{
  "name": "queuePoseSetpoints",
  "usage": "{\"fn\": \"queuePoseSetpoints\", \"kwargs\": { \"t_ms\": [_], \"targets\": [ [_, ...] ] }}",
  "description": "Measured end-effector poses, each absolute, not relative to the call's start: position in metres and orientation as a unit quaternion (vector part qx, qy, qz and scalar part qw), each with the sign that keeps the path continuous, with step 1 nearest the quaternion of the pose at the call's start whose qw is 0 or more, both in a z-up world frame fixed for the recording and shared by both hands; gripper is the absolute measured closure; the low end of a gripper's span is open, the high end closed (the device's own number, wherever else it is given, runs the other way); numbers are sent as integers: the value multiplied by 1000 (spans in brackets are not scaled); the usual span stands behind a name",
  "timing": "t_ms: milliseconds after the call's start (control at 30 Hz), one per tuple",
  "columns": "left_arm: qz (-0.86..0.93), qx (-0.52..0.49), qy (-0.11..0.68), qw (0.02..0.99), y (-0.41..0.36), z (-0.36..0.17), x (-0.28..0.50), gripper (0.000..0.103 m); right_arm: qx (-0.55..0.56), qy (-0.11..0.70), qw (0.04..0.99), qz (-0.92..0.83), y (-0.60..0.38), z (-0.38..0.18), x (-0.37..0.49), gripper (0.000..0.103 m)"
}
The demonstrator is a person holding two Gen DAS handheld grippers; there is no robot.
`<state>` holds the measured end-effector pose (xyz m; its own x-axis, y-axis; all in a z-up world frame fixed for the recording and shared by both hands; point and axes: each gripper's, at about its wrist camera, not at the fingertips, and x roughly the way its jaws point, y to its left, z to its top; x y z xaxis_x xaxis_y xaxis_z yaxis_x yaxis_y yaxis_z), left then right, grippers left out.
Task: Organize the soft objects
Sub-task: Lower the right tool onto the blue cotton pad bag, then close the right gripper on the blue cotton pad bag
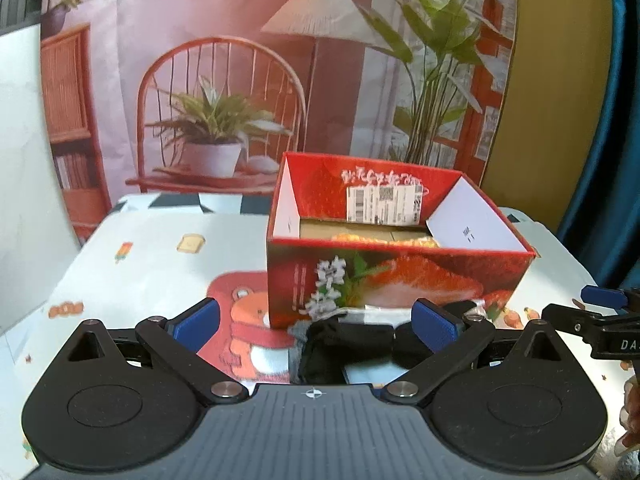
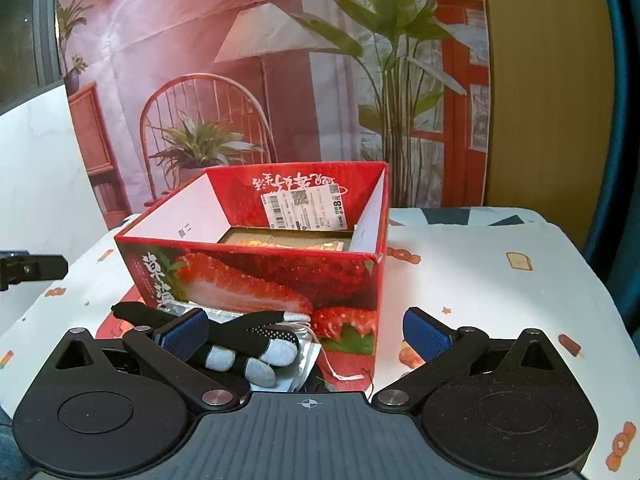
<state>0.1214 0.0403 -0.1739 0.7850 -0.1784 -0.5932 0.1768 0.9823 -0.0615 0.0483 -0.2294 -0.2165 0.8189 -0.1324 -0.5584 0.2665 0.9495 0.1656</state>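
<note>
Black glove (image 2: 240, 344) with grey fingertips lies before the red box (image 2: 280, 276); both grippers' fingers spread, empty.

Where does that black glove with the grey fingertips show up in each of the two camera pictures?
Left wrist view: the black glove lies low in the centre, before the strawberry box.
Right wrist view: the glove is lower left, beside the left finger pad.
Shared landmark: the box's white shipping label.

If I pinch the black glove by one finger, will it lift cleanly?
Probably not. The black glove lies limp and crumpled, so it should droop. It rests on a silvery packet, which might drag along. It looks light, though.
</note>
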Motion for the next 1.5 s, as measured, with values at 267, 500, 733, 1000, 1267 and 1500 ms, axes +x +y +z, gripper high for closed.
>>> {"fn": "queuePoseSetpoints", "kwargs": {
  "t_ms": [267, 500, 733, 1000, 1267, 1500],
  "targets": [
    [-116, -15, 341, 933, 36, -194, 122, 9, 136, 314, 936, -82, -229, -233, 52, 4],
    [-152, -33, 386, 909, 25, -223, 119, 21, 146, 369, 917, -37, -205, -256, 58, 25],
    [-171, -46, 422, 889, 18, -250, 130, 28, 151, 405, 901, -15, -191, -276, 65, 32],
    [-191, -66, 434, 878, 10, -267, 147, 28, 180, 413, 893, -6, -201, -291, 77, 33],
    [-202, -62, 430, 878, 0, -270, 153, 31, 186, 409, 893, 9, -199, -293, 84, 35],
    [-205, -62, 419, 883, 3, -260, 149, 53, 188, 403, 895, 28, -195, -284, 84, 54]
  ]
}}
